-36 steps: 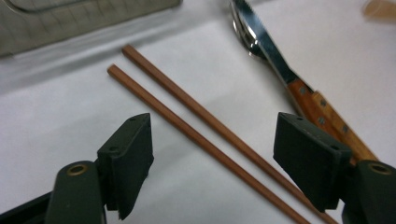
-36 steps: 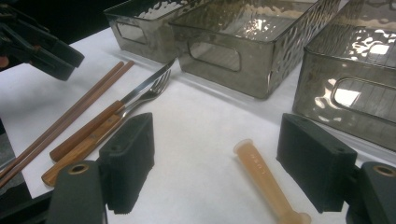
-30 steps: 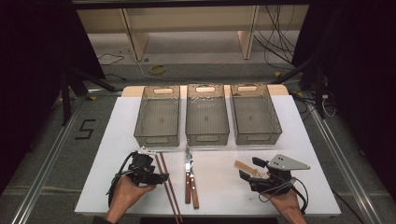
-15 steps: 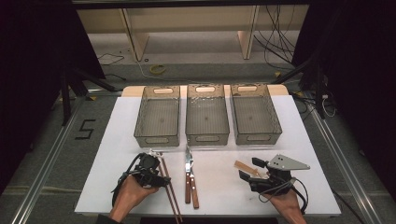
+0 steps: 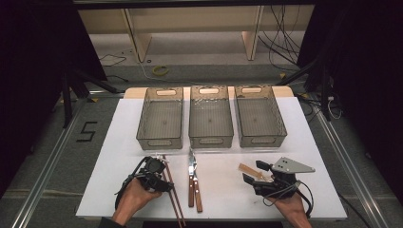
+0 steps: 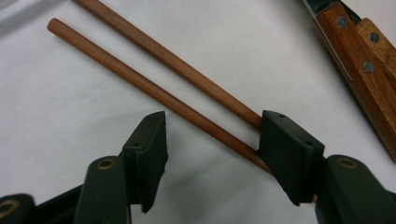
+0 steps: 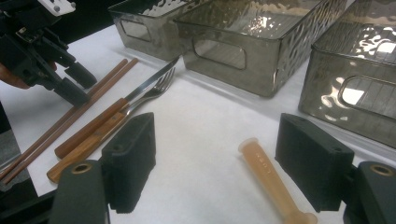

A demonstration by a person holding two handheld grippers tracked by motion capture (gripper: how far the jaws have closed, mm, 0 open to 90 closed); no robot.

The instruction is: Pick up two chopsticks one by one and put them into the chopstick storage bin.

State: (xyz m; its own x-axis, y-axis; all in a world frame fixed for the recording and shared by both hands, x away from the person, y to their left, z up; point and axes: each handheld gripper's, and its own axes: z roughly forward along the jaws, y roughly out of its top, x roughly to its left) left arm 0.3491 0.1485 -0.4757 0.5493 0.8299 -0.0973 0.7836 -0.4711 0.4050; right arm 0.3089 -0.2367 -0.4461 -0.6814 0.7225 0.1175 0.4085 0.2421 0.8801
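Chopsticks point(image 6: 154, 88) lie side by side on the white table point(image 5: 119, 156), left of a wooden-handled knife point(image 5: 191, 180) and fork point(image 5: 196, 192) that lie together. The left gripper point(image 6: 212, 140) is down over the chopsticks, jaws spread: the two sticks run between its pads, the right pad touching or just over them, the left pad apart from them. Its jaws have just been closing, with the sticks between them, but nothing is pinched yet. In the high view the left gripper point(image 5: 154, 173) sits at the sticks' far half, the person's hand behind it.

The right gripper point(image 7: 219, 158) rests near the table's right front, jaws spread and holding nothing. A pale tan stick-like utensil point(image 7: 271, 179) lies on the table between its pads, nearer the right one, touching neither as far as can be seen.

Three smoky clear bins point(image 5: 210, 118) stand in a row across the far half of the table, just beyond the cutlery.
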